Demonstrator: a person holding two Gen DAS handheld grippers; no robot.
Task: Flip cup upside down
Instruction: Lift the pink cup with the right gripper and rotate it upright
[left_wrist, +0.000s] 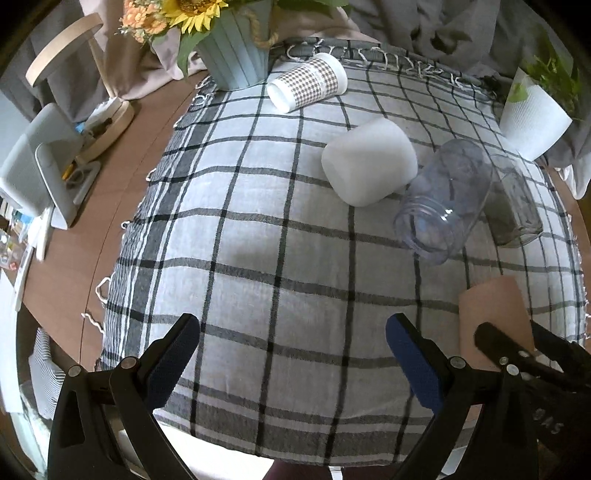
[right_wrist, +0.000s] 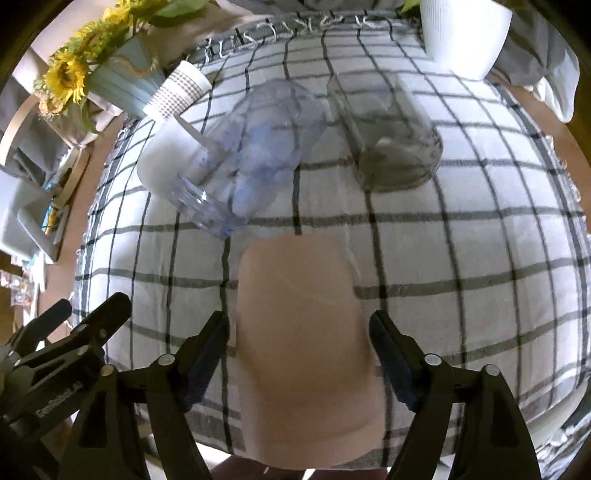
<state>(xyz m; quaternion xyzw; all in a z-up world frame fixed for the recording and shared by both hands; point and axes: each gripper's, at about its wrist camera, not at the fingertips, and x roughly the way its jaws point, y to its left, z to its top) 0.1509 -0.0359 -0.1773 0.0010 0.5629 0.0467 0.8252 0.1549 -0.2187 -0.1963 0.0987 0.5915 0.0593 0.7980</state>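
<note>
- A checked grey-and-white tablecloth (left_wrist: 258, 229) covers the brown wooden table (left_wrist: 122, 192); a sunflower pot (left_wrist: 236, 55) and white planter (left_wrist: 532, 118) stand at its far edge.
- The pink cup (right_wrist: 303, 332) sits between the right gripper (right_wrist: 299, 354) fingers, which bracket it without clearly touching.
- The left gripper (left_wrist: 291, 354) is spread wide, holding nothing.
- A clear jar (left_wrist: 443, 206), white cup (left_wrist: 369, 162) and checked paper cup (left_wrist: 306, 81) lie tipped over.

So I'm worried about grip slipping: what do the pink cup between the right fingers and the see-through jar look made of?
The pink cup looks like matte, opaque plastic or silicone: an even tone with only a faint sheen, though it is blurred. The see-through jar looks like clear, glossy, bluish plastic: the check cloth shows through it and small highlights sit on its ridged mouth. Glass can't be excluded.
</note>
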